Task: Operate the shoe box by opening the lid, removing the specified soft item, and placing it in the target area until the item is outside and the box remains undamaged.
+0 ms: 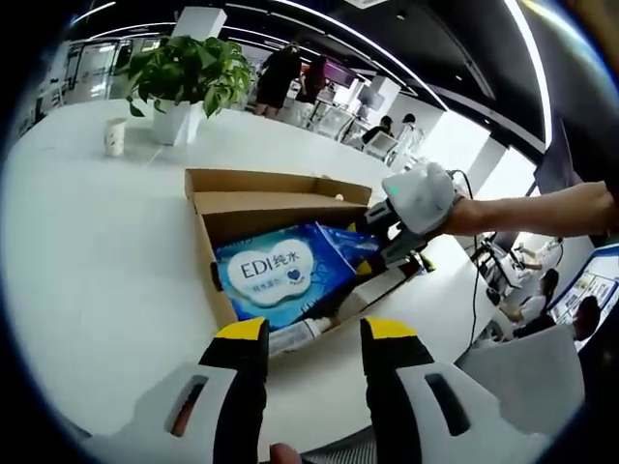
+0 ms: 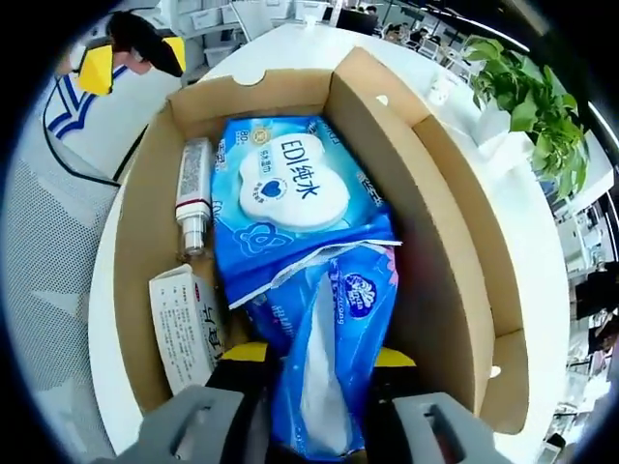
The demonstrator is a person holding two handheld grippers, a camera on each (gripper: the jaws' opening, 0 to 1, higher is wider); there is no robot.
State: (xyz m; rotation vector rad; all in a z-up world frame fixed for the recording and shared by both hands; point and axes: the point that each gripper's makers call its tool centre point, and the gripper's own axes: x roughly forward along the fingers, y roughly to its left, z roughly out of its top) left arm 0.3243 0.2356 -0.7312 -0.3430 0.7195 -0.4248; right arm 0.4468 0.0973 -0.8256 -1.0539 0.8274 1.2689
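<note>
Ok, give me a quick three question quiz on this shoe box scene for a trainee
1. True or false: the shoe box lid is open.
2. What is the right gripper closed on? A) the tissue pack B) the wet wipes pack C) the tube
3. Fill in: the potted plant stands beside a paper ____.

Key: 1 true; 2 A; 3 cup.

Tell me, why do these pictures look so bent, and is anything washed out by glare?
Left gripper view: fisheye lens curves the white table edge, and ceiling light strips streak; the shoe box stays sharp. Right gripper view: box walls bow outward, sheen glints on the blue tissue pack between the right gripper's fingers, and the plant looks stretched.
</note>
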